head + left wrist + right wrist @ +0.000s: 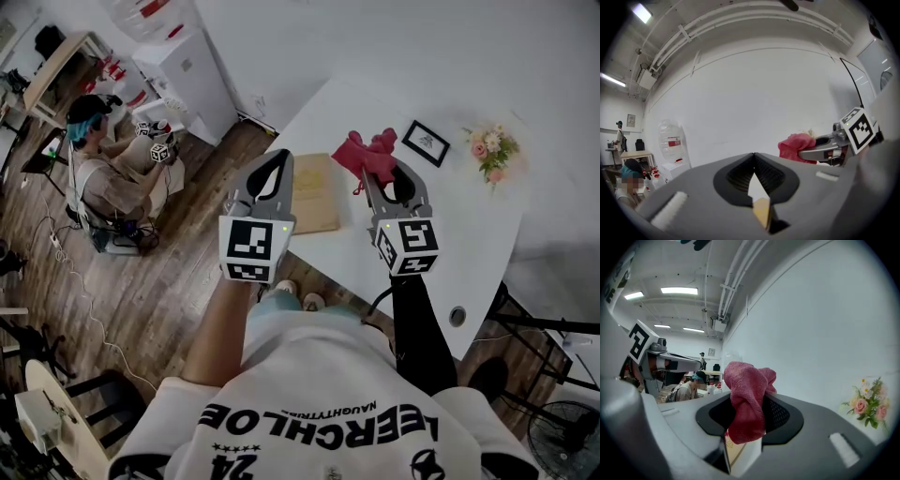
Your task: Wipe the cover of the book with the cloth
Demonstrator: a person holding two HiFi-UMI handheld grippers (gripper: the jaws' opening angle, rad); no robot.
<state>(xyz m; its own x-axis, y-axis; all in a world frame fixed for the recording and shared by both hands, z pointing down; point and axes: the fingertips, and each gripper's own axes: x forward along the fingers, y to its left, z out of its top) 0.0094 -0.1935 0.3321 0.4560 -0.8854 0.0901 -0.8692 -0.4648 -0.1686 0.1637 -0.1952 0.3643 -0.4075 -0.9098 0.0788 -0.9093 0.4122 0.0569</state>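
A tan book point(315, 192) lies flat near the left edge of the white table point(469, 244). My right gripper point(380, 171) hovers just right of the book, shut on a bunched red cloth point(367, 153) that sticks out past its tips. In the right gripper view the cloth point(743, 385) hangs between the jaws, with the book point(735, 452) showing below. My left gripper point(277, 157) is held over the book's left edge, shut with nothing in it. The left gripper view shows the jaws meeting at a point, a sliver of book point(762, 212) beneath, and the cloth point(796, 144) off to the right.
A black picture frame point(426, 142) and a small bunch of flowers point(492, 150) sit at the table's far side. Left of the table is wooden floor with a seated person point(103, 173), a white cabinet point(185, 70), cables and chairs.
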